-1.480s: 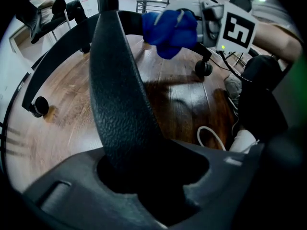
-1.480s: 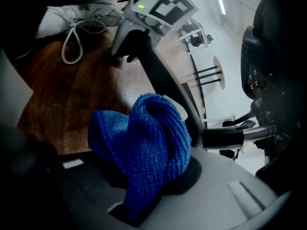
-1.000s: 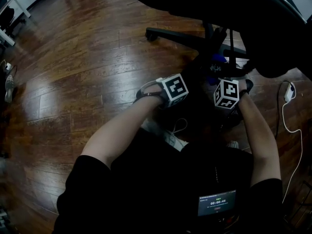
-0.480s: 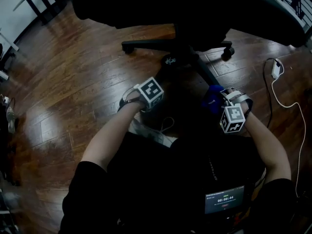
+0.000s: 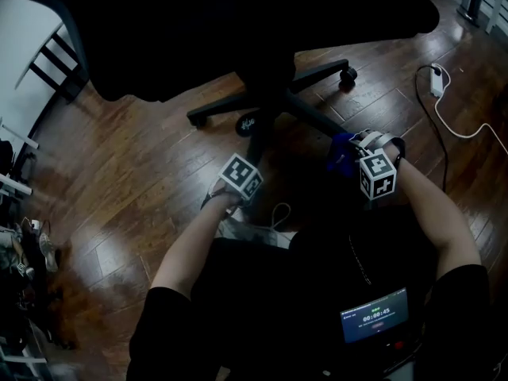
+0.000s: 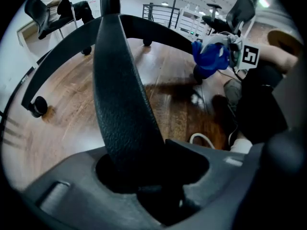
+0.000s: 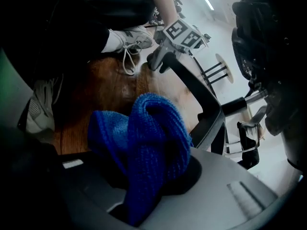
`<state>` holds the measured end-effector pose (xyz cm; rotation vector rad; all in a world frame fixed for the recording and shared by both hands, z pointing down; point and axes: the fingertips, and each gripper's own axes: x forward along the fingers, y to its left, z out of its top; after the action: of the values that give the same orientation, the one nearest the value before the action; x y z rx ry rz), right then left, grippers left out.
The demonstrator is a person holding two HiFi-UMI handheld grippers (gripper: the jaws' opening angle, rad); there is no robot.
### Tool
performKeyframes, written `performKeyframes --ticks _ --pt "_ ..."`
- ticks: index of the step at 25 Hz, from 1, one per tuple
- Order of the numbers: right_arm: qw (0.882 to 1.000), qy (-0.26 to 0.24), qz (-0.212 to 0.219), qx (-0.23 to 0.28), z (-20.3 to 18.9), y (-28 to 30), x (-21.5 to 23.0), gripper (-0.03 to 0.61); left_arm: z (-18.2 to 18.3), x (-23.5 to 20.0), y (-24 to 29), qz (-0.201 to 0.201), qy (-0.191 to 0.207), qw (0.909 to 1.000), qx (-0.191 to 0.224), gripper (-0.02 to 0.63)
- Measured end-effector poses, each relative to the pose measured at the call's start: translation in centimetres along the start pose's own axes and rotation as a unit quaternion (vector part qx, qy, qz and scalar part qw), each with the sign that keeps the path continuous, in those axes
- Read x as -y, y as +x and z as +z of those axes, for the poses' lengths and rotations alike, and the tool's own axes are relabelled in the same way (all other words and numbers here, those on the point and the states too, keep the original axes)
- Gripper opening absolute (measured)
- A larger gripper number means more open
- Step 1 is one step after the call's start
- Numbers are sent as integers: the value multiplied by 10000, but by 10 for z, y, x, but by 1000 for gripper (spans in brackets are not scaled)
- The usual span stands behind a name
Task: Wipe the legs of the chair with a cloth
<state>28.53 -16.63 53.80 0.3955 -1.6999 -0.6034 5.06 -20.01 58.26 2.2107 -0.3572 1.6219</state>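
Observation:
The black chair base (image 5: 270, 105) spreads its legs over the wood floor. My left gripper (image 5: 246, 169) (image 6: 148, 176) is shut on the near leg (image 6: 120, 95), which runs up from between its jaws; those jaws have just been opening a little, with the leg still filling the gap. My right gripper (image 5: 351, 155) (image 7: 148, 176) is shut on a bunched blue cloth (image 5: 341, 153) (image 7: 144, 138), held against the near right leg. In the left gripper view the cloth (image 6: 208, 59) rests on that leg. In the right gripper view the left gripper (image 7: 180, 32) clasps its leg.
A white power strip (image 5: 435, 82) and its cable lie on the floor at right. The person's white laced shoe (image 5: 266, 221) is just behind the left gripper. Casters (image 5: 348, 75) end the legs. Shoes (image 5: 36, 248) and a dark rack (image 5: 67, 66) stand at left.
The right gripper has carried the blue cloth from the hub outward along the right leg, toward the person. The left gripper has stayed on its leg. The head view has shifted.

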Motion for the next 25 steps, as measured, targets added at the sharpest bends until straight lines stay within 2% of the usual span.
performKeyframes --ticks 4,6,8,10,14,16,18,20,23,25 --pt "9976 423 -175 -511 -43 5 10 89 18 59 12 -546 137 9982 208 266" --pt "9917 928 -178 -871 -66 10 13 88 32 88 18 -825 51 9956 437 320" --pt "9853 1403 -215 -948 -77 10 15 87 45 111 22 -1124 -36 9915 660 363" --pt "9838 1673 -227 -608 -64 4 14 86 45 126 22 -1373 167 9889 552 408" --pt "9864 1562 -493 139 -13 -12 34 84 23 143 13 -1644 1064 9806 -79 527" --pt "9870 1434 -570 457 18 -16 44 84 15 147 4 -1693 1449 9748 -79 531" --pt "9861 1327 -604 800 57 -19 51 84 14 139 -12 -1597 1771 9709 198 531" --pt "9810 1371 -578 1246 103 -23 56 84 19 113 -38 -1296 1938 9696 741 531" --pt "9660 1598 -379 1997 168 -28 59 84 23 41 -75 -546 1812 9699 1532 531" --pt "9589 1602 -242 2331 202 -28 55 84 19 -16 -93 90 1616 9685 1893 531"
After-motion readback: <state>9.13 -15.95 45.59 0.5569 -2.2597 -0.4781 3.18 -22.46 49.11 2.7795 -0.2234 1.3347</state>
